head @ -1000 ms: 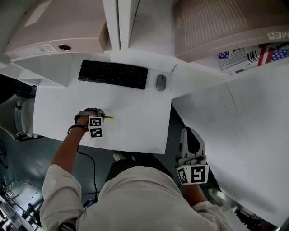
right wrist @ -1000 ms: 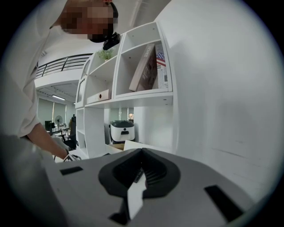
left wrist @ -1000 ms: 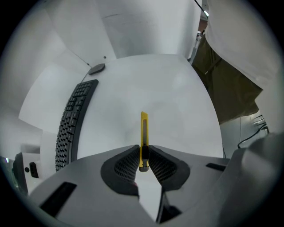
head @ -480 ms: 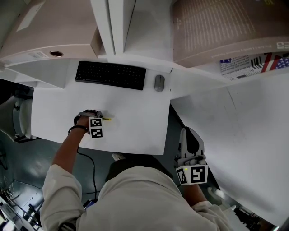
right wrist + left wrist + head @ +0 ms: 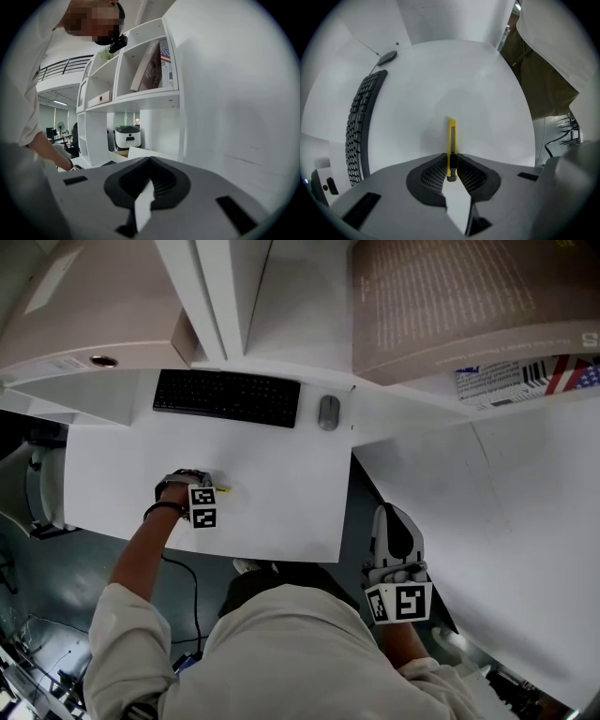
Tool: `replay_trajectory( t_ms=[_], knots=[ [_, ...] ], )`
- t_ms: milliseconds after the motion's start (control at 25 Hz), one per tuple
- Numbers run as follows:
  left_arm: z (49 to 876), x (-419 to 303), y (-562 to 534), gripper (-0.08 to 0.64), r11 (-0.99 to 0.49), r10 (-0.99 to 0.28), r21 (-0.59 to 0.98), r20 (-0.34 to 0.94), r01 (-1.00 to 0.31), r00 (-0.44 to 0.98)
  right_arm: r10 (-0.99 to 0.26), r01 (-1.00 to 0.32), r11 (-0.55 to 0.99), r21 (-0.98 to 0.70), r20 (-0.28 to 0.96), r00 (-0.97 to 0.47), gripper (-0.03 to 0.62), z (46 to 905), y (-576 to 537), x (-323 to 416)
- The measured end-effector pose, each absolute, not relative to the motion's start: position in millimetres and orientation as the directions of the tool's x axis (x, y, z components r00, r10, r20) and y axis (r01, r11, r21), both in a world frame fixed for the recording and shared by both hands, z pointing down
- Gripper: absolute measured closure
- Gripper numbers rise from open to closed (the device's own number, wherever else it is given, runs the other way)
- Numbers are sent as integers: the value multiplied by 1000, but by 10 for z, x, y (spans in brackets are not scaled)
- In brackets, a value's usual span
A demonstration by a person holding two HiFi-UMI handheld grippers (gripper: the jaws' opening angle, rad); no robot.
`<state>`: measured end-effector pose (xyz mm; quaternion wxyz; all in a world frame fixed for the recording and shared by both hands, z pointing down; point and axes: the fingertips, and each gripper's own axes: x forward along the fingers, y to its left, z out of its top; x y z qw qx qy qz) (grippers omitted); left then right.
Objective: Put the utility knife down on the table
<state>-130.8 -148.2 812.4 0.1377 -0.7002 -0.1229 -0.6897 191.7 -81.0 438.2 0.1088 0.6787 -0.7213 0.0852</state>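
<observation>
A slim yellow utility knife (image 5: 452,140) is clamped between the pads of my left gripper (image 5: 451,165), with its tip pointing away over the white table (image 5: 478,93). In the head view the left gripper (image 5: 215,488) is low over the table's near-left part (image 5: 272,502), and the knife's yellow tip (image 5: 226,489) pokes out to the right. I cannot tell whether the knife touches the surface. My right gripper (image 5: 395,519) is held off the table beside the person's body. Its jaws (image 5: 151,180) are shut with nothing between them.
A black keyboard (image 5: 227,397) and a grey mouse (image 5: 328,412) lie along the table's far edge. The keyboard (image 5: 361,126) is left of the knife in the left gripper view. A second white tabletop (image 5: 506,512) lies to the right, with shelves (image 5: 140,98) behind.
The left gripper with the knife has stayed almost in place, shifting slightly. The head camera has tilted a little. The right gripper has not moved.
</observation>
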Motion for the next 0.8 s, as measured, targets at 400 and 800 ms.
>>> replay_trajectory(
  t_ms=[400,800],
  knots=[
    [8133,-1303,-1494,491,-934,-16,-6,1000,357,-26,-962,-998,63,18,268,-56,589,4393,-831,1954],
    [8093,-1326,-1498,465,-942,-26,-20,1000,335,-15,-962,-997,74,13,264,-68,589,4385,-824,1939]
  ],
)
